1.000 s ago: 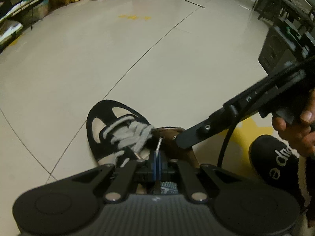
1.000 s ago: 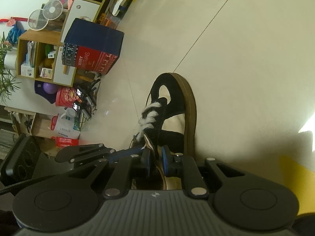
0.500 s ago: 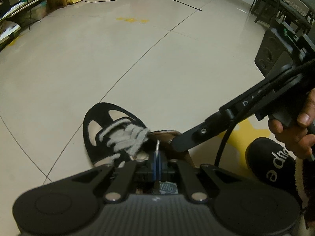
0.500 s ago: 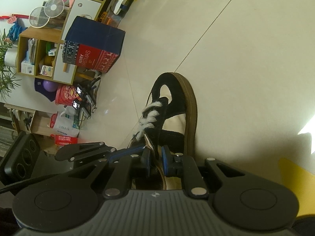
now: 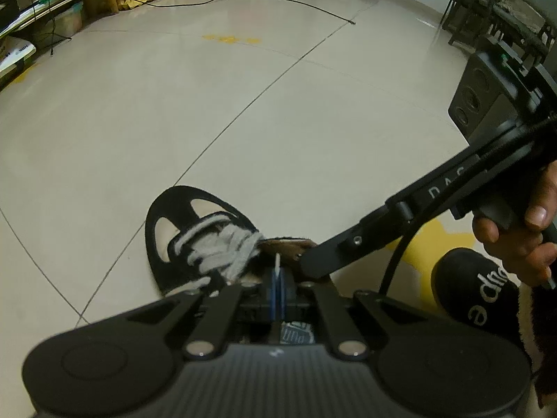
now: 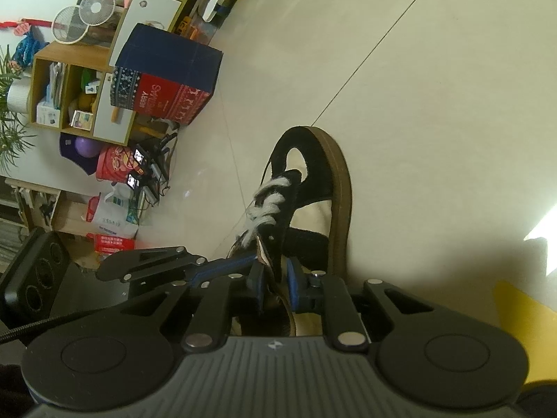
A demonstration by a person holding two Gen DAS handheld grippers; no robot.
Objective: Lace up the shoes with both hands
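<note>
Black-and-cream suede sneaker with brown sole (image 5: 181,230) sits flat on the pale tiled floor (image 5: 174,104), toe pointing away from both cameras. Fuzzy grey-white lace (image 5: 222,247) is criss-crossed up most of the eyelets.

Left gripper (image 5: 277,291): blue pads pressed together, pinching the white plastic lace tip (image 5: 277,264), which sticks straight up out of the pads just behind the sneaker's tongue. Lace below the tip is hidden by the pads.

Right gripper (image 6: 275,278): jaws narrow and opening, straddling the sneaker's collar edge near the top eyelets; can't tell whether the pads touch it. In the left view its black arm (image 5: 400,223) comes in from the right of the sneaker, held by a hand (image 5: 518,237).

Right of the sneaker: second black shoe with white lettering (image 5: 477,296), on a yellow floor marking (image 5: 431,244). Left of the sneaker in the right view: navy-and-red Christmas gift box (image 6: 163,80) by a wooden shelf unit (image 6: 69,87).
</note>
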